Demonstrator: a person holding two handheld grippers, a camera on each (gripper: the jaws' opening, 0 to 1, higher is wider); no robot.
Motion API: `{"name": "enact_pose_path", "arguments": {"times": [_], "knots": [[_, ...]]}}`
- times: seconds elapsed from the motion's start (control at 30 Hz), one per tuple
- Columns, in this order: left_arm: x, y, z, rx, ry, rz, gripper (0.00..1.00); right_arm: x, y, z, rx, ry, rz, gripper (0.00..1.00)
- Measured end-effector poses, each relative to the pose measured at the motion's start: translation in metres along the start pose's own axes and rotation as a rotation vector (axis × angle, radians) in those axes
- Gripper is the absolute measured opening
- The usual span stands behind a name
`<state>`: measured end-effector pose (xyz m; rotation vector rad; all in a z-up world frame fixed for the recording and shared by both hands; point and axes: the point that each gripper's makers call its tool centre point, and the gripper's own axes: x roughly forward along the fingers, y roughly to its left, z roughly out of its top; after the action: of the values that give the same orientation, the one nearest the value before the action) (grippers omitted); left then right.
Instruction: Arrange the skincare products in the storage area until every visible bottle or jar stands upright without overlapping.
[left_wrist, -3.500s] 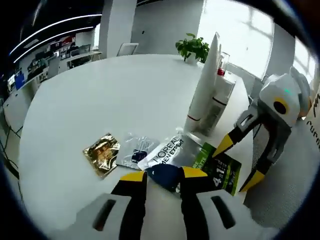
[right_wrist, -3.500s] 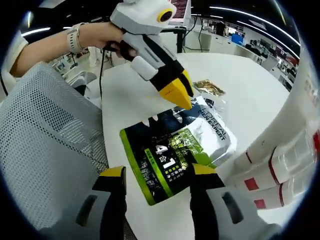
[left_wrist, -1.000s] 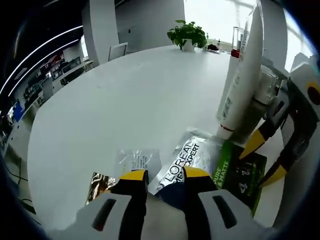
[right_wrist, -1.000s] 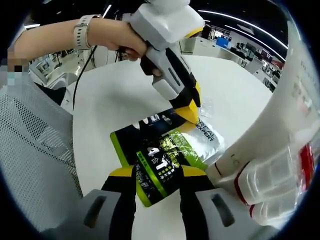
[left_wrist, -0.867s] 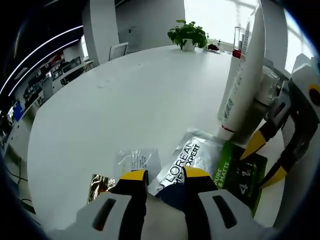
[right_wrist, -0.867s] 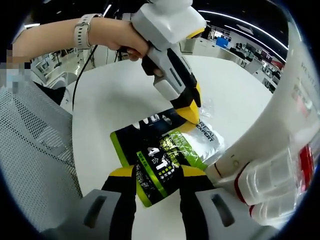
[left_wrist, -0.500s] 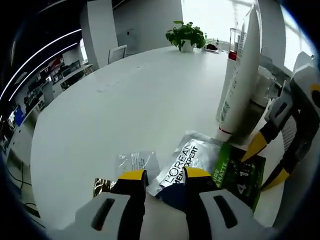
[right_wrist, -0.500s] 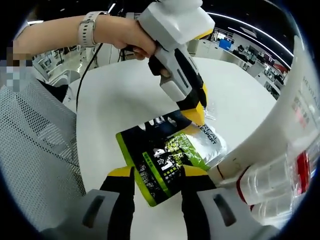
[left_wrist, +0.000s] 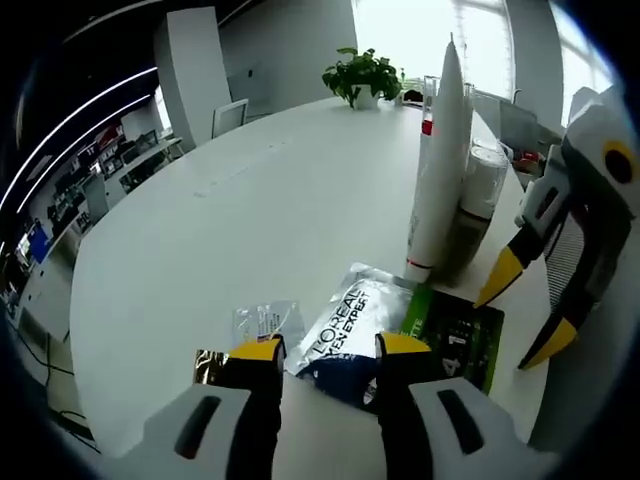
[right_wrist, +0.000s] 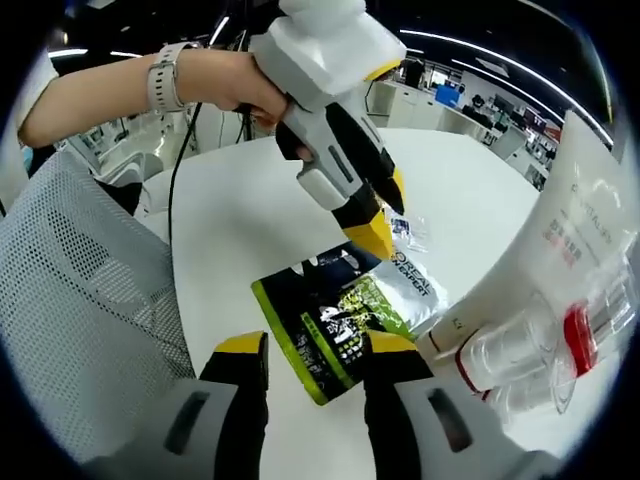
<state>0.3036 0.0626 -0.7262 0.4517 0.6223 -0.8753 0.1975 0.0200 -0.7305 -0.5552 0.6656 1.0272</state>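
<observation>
Overlapping flat sachets near the front edge of the white surface (left_wrist: 230, 190): a silver sachet (left_wrist: 350, 320) lying partly over a dark blue one and partly under a green sachet (left_wrist: 455, 340), with a clear packet (left_wrist: 262, 322) and a gold packet (left_wrist: 208, 366) just beside to the left. Standing upright right behind the pile, a tall white tube (left_wrist: 435, 170) and a clear bottle (left_wrist: 478, 190), apparently already sorted. Left gripper (left_wrist: 322, 350) spread, poised over the silver sachet's near edge, nothing between its jaws, probably lined up to draw that one clear of the stack. Right gripper (right_wrist: 305, 348) likewise spread, straddling the near corner of the green sachet (right_wrist: 335, 330) without pinching it, likely ready to pin or pull it. Overlap unresolved, so separating looks like the step in hand. Thin foil lying flat, likely hard to catch by an edge.
</observation>
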Motion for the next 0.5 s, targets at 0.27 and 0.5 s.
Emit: {"name": "enact_pose_path", "arguments": {"times": [0.27,0.5], "knots": [[-0.026,-0.008,0.002,-0.029,-0.02,0.033,0.47,-0.031,0.0,0.007,0.033,-0.043,-0.017,0.39],[-0.05,-0.02,0.002,-0.037,-0.021,0.067,0.56,-0.061,-0.006,0.005,0.077,-0.079,-0.068,0.46]]}}
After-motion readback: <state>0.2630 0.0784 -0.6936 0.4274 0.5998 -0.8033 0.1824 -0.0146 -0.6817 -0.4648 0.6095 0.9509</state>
